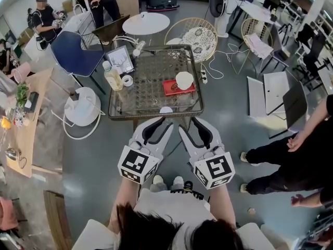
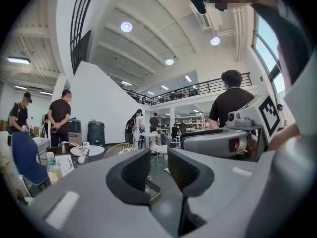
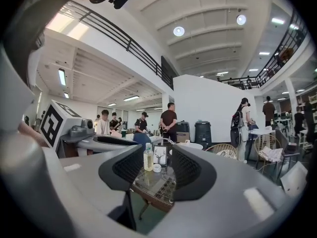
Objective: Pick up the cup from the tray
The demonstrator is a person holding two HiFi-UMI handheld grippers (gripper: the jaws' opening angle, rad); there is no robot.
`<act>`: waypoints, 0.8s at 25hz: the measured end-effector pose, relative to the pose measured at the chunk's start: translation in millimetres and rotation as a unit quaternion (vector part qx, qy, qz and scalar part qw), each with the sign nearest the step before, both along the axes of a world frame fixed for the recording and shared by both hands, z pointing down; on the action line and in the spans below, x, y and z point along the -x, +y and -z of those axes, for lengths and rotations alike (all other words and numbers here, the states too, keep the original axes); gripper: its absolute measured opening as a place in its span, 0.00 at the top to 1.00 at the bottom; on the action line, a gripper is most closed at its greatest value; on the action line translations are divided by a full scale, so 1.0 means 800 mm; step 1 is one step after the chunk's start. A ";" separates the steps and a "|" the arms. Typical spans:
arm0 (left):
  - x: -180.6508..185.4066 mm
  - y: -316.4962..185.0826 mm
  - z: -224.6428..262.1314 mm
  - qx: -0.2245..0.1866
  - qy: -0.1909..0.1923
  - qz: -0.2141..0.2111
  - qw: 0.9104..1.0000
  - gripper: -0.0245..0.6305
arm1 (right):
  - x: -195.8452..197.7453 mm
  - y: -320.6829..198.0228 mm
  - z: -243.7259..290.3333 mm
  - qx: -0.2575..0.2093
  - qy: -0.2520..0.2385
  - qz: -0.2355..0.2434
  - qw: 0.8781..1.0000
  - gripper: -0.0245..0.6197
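White cup [image 1: 184, 79] on tray [image 1: 169, 90], beyond left gripper [image 1: 162, 122] and right gripper [image 1: 190, 123], jaws open.

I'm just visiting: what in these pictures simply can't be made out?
1. Cup: absent from both gripper views, behind their own jaws.
2. Cup's contents: too small in the head view.
3. Small dark thing beside the cup on the red tray: too small to name, head view.
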State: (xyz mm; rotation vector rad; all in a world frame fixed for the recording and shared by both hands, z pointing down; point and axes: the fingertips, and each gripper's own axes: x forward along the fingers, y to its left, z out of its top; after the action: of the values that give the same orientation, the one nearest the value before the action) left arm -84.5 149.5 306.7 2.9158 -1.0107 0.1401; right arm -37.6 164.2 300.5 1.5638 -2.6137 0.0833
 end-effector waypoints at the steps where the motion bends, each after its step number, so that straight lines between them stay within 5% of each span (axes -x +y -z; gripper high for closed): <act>1: -0.003 0.000 -0.001 0.004 0.000 -0.004 1.000 0.81 | 0.001 0.000 0.000 0.000 -0.002 0.005 1.000 0.64; 7: -0.007 -0.007 -0.003 0.014 -0.005 -0.005 1.000 0.70 | -0.016 -0.004 -0.003 0.003 -0.013 0.008 1.000 0.44; 20: -0.036 -0.019 -0.019 0.015 -0.017 0.012 1.000 0.68 | -0.076 -0.014 -0.011 0.001 -0.008 0.004 1.000 0.43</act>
State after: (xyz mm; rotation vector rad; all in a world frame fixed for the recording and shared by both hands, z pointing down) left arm -55.9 134.6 321.8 2.8837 -1.0389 0.2031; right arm 22.9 153.3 308.9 1.5593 -2.6299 0.0983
